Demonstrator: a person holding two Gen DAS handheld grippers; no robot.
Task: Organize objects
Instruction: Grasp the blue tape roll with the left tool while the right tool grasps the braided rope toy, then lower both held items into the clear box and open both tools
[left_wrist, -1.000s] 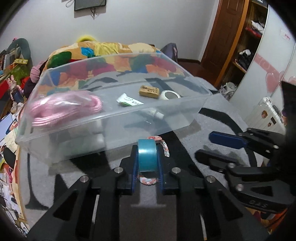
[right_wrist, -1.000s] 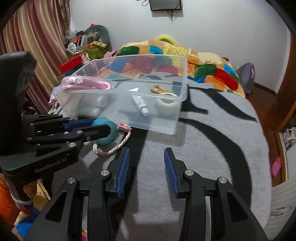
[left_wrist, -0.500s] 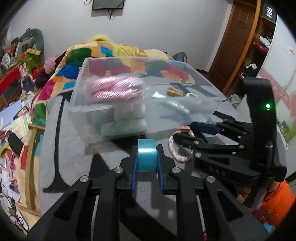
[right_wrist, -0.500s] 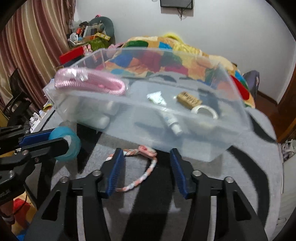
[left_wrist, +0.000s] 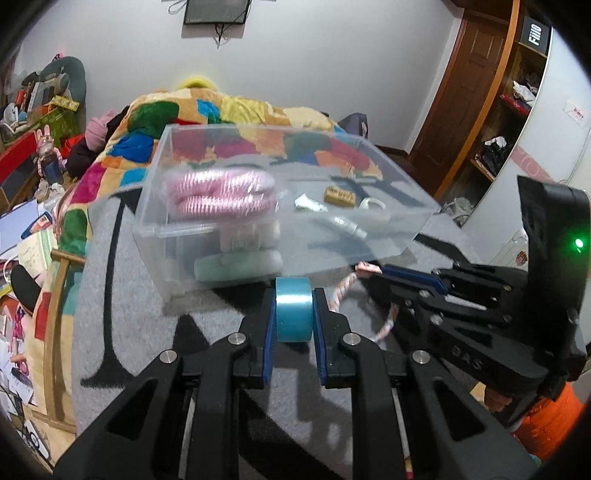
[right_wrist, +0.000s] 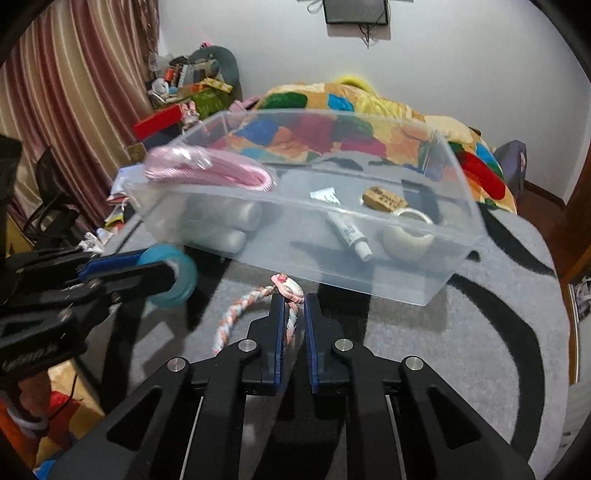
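Observation:
My left gripper (left_wrist: 293, 314) is shut on a teal tape roll (left_wrist: 293, 312), held just in front of the clear plastic bin (left_wrist: 184, 236). The roll also shows in the right wrist view (right_wrist: 177, 275). My right gripper (right_wrist: 293, 314) is shut on a braided pink-and-white rope ring (right_wrist: 291, 315), lifted a little off the grey blanket, right before the bin (right_wrist: 461, 254). The rope (left_wrist: 345, 291) hangs from the right gripper (left_wrist: 397, 275) in the left wrist view. The bin holds a pink cord bundle (right_wrist: 221, 171), a white tube (right_wrist: 349, 234), a wooden block (right_wrist: 384, 199) and a white tape roll (right_wrist: 408, 238).
The bin stands on a grey blanket with black stripes (right_wrist: 498, 332). A colourful patchwork quilt (right_wrist: 332, 122) lies behind it. Clutter and curtains (right_wrist: 74, 110) are at the left. A wooden door and shelves (left_wrist: 480, 110) are at the right.
My right gripper has closed on the rope ring and lifted it. My left gripper still holds the teal roll and has drawn nearer the bin's front corner.

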